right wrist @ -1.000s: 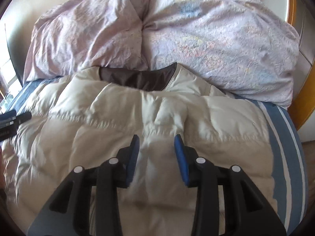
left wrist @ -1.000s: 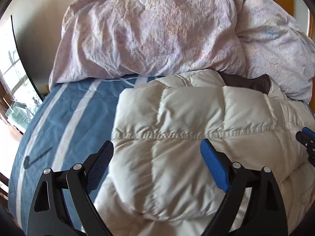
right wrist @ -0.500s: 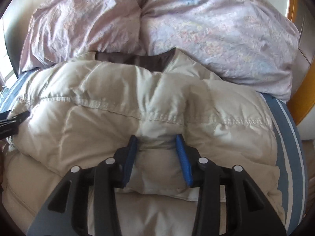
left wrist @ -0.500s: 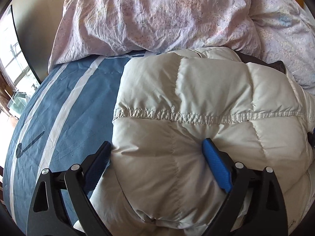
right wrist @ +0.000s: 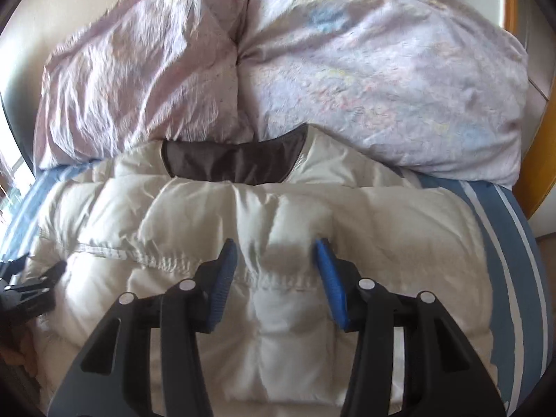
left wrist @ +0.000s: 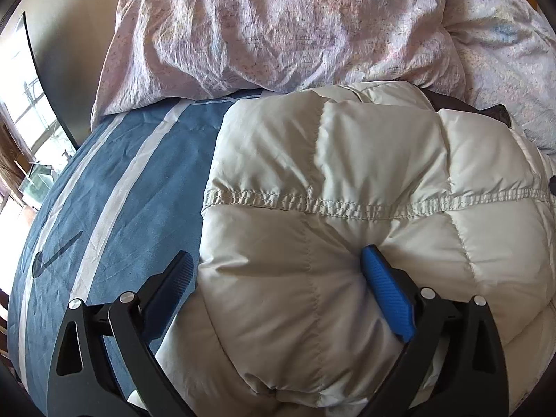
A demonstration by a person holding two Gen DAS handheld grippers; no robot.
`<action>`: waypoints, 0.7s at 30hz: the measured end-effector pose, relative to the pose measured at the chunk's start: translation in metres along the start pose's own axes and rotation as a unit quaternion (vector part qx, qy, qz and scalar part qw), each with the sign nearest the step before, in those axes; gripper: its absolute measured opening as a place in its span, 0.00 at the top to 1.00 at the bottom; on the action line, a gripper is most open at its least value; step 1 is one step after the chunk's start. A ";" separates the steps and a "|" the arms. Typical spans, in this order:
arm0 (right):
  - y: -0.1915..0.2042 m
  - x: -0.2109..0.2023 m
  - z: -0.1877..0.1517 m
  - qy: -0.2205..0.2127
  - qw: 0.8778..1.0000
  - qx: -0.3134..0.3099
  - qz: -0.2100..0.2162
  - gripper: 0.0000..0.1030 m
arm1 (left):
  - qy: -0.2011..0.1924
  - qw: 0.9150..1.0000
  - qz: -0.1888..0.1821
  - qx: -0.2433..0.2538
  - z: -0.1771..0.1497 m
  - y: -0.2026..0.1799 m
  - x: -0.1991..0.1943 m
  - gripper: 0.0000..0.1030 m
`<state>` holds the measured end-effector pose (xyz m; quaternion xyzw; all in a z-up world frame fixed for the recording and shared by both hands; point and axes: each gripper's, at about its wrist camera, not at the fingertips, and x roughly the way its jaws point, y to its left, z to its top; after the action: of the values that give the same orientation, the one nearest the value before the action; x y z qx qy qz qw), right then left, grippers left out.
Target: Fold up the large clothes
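Since a second ago our left gripper [left wrist: 278, 278] has sunk closer to the cream quilted down jacket [left wrist: 347, 180], its jaws just widening; they now stand spread, straddling a puffy fold of the jacket, the blue right pad dented into the fabric and the left one beside its edge, not clamping it. Our right gripper [right wrist: 276, 271] has slid across the jacket [right wrist: 278, 222] and its jaws have just opened a little; a ridge of padding sits between the blue pads, and we cannot tell whether they press it. We see the jacket lying folded on the blue bedsheet with white stripes [left wrist: 114, 191], its dark brown lining [right wrist: 232, 163] showing at the collar, its top touching the crumpled pale pink floral duvet [left wrist: 278, 27]. We can read no brand, label or writing; a dark swoosh-like mark [left wrist: 52, 253] shows on the sheet.
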<state>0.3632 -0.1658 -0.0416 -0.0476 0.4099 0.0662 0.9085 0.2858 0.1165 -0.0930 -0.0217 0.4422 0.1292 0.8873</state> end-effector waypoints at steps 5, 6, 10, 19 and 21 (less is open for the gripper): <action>0.001 0.031 -0.011 0.032 0.999 -0.007 -0.007 0.48 | 0.002 1.000 -0.005 -0.004 0.001 0.002 0.001 0.03; 0.001 0.033 -0.012 0.034 0.999 -0.006 -0.007 0.48 | 0.002 1.000 -0.005 -0.005 0.001 0.002 0.001 0.02; -0.004 0.038 -0.016 0.033 0.999 0.006 0.004 0.48 | 0.002 1.000 -0.004 -0.005 0.001 0.003 0.002 0.02; -0.037 -0.002 -0.027 0.066 0.990 0.072 0.098 0.34 | -0.008 0.999 -0.033 -0.012 -0.005 0.013 -0.033 0.02; -0.060 -0.031 -0.042 0.072 0.982 0.089 0.147 0.22 | -0.011 0.998 -0.065 -0.013 -0.012 0.023 -0.052 0.02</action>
<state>0.3208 -0.2333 -0.0440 0.0900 0.4814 0.1590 0.8573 0.2407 0.1259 -0.0572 -0.0600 0.4286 0.0773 0.8982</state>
